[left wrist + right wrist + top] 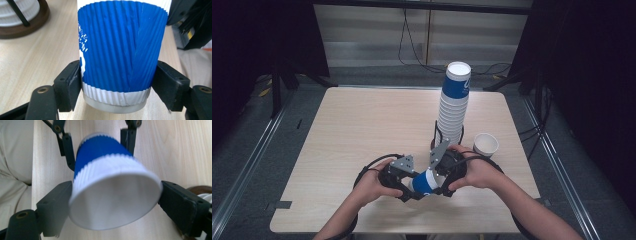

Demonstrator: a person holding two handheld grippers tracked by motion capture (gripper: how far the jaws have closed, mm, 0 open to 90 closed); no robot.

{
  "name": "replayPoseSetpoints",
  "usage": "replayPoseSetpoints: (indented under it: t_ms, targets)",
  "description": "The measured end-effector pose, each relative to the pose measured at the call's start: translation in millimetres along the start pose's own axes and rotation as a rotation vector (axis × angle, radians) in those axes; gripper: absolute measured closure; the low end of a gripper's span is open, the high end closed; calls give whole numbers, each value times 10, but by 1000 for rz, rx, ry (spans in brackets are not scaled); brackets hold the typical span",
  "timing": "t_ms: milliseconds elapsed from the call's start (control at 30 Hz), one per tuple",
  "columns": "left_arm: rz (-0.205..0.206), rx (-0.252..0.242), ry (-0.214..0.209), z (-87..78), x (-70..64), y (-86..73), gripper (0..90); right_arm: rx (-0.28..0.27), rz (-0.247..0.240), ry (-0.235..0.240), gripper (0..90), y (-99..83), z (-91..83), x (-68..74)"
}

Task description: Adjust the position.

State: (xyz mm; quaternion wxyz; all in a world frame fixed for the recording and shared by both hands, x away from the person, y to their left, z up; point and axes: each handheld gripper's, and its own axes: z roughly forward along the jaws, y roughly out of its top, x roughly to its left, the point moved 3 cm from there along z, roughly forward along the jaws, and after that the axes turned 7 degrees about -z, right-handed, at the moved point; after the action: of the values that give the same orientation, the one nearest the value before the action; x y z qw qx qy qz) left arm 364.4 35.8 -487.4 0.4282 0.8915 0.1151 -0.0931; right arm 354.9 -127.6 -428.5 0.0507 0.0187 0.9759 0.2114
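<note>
Blue paper cup [426, 182] is held sideways between the two tongs, low over the near edge of the table [362, 125]. Left tongs [404, 186] are clamped on the cup's base end: in the left gripper view both jaws press the ribbed blue sleeve just above the white bottom band [116, 96]. Right tongs [443, 175] straddle the rim end; in the right gripper view the cup's open mouth [113, 200] faces the camera, left jaw touching the white rim band, right jaw just beside it — can't tell if that side has real contact, so full closure on the cup is unclear. Looks like a hand-off or a pull-apart of a cup taken from the tall stack [454, 102] standing in its holder just beyond the right tongs; a single white cup [486, 144] sits upright further to the right of them. To do this step well: keep the left grip low on the stiff base, don't squeeze mid-sleeve. Right jaws should close on the rolled rim band, lightly, since the mouth ovalises easily. Confirm both right jaws are seated before the left lets go. Keep the cup axis in line between the tongs, no twisting. Stay clear of the stack; it's tall and would tip easily.
</note>
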Motion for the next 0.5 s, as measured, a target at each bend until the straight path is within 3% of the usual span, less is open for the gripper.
replayPoseSetpoints:
  t_ms: [233, 333, 367, 500]
  targets:
    - [11, 14, 34, 21, 12, 37, 264, 20, 16, 1, 153, -33, -15, -28]
    - [4, 64, 81, -6, 23, 42, 220, 31, 19, 2, 150, -23, -29, -36]
    - [-1, 80, 84, -21, 21, 33, 211, 85, -21, 1, 149, -16, -39, -37]
    - [5, 102, 96, -45, 3, 36, 214, 144, -29, 0, 145, -11, -23, -40]
